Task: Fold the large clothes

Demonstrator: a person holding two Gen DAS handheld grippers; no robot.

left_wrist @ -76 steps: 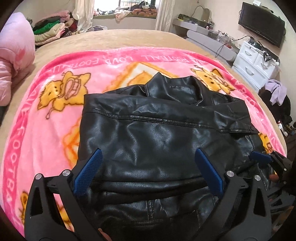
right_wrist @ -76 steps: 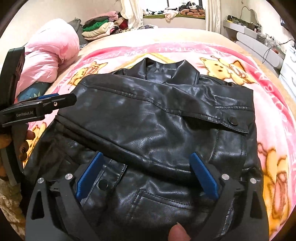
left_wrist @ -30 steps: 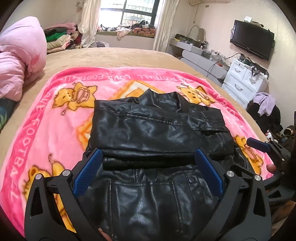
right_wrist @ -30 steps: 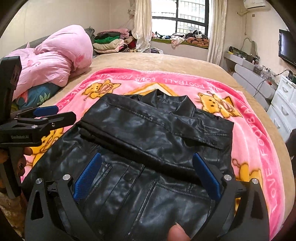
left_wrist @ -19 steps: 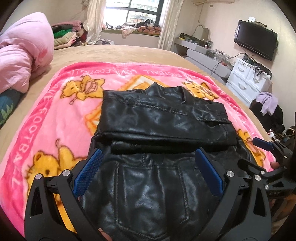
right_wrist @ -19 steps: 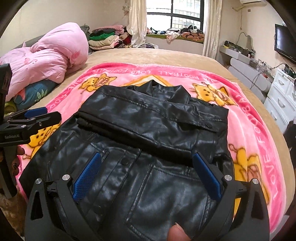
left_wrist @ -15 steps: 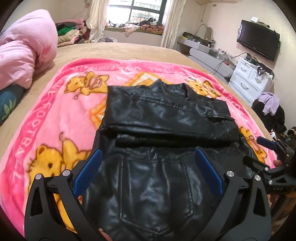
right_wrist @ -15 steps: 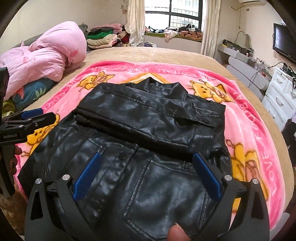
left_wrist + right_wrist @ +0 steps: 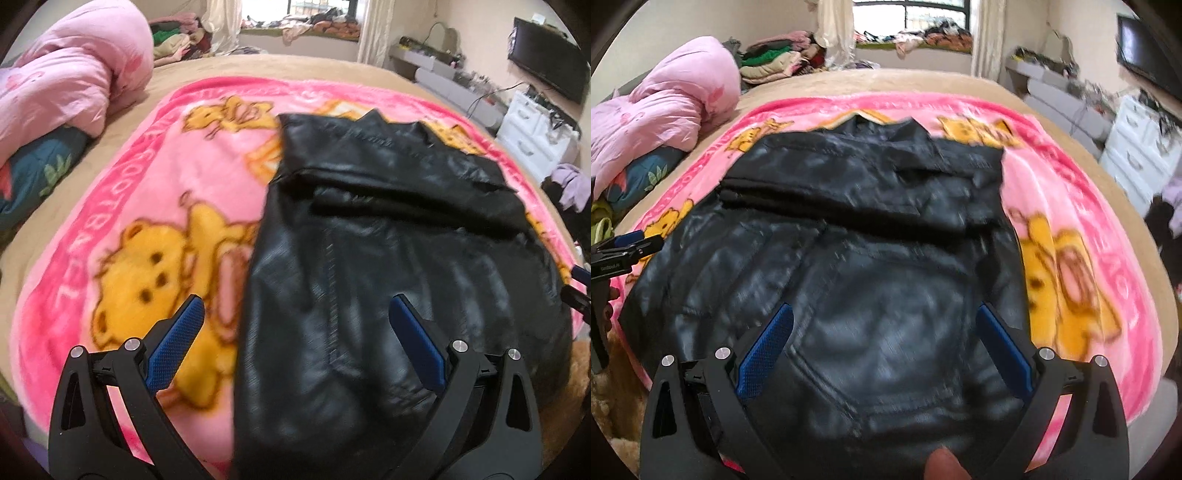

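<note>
Lying beneath both: black jacket [image 9: 871, 258] on pink blanket [image 9: 129, 221]; left gripper [image 9: 295, 328], right gripper [image 9: 884, 332] spread apart, empty.

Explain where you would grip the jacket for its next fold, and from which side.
Probably the near hem corners of the jacket, one per gripper, coming in low from the bed's near edge. The sleeves already lie folded across the chest, and the unfolded lower body points toward both open grippers, left and right. Lifting the hem would carry it toward the collar.
</note>
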